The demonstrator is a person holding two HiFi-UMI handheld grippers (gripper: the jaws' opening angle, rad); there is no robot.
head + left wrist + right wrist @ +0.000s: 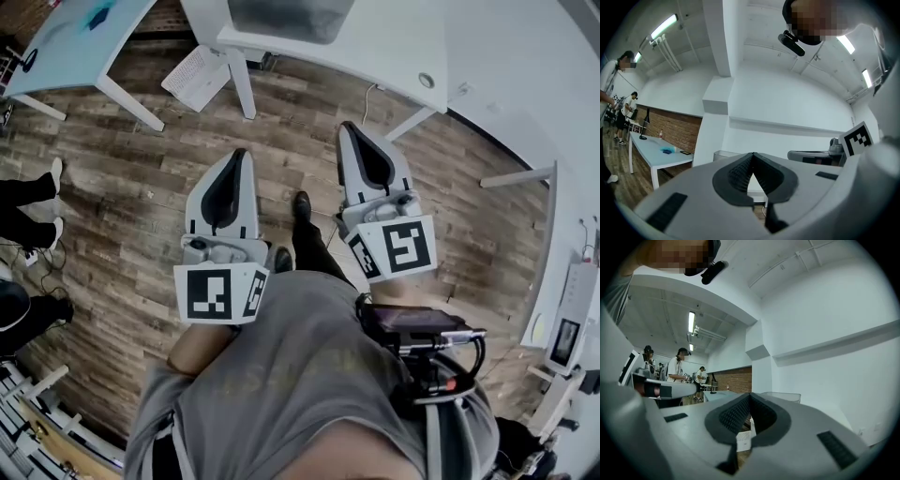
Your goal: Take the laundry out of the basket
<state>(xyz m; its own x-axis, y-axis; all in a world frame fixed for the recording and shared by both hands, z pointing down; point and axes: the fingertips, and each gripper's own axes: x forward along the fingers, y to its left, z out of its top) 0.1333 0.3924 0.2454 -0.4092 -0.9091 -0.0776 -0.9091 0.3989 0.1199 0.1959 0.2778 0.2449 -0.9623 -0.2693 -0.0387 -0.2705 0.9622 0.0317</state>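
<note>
Left gripper (240, 155) and right gripper (350, 128): fingers together, nothing held. The basket (281, 17) sits on the bench (375, 56) straight ahead, between both. The right gripper appears marginally nearer.

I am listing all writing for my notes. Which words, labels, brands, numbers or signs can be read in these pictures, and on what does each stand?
No readable text anywhere.
On the left gripper, the left marker cube: square black-and-white patterns only, no letters.
On the right gripper, the right marker cube: the same kind of patterns, no letters.
Small screen at the head view's right edge: too small to read.
</note>
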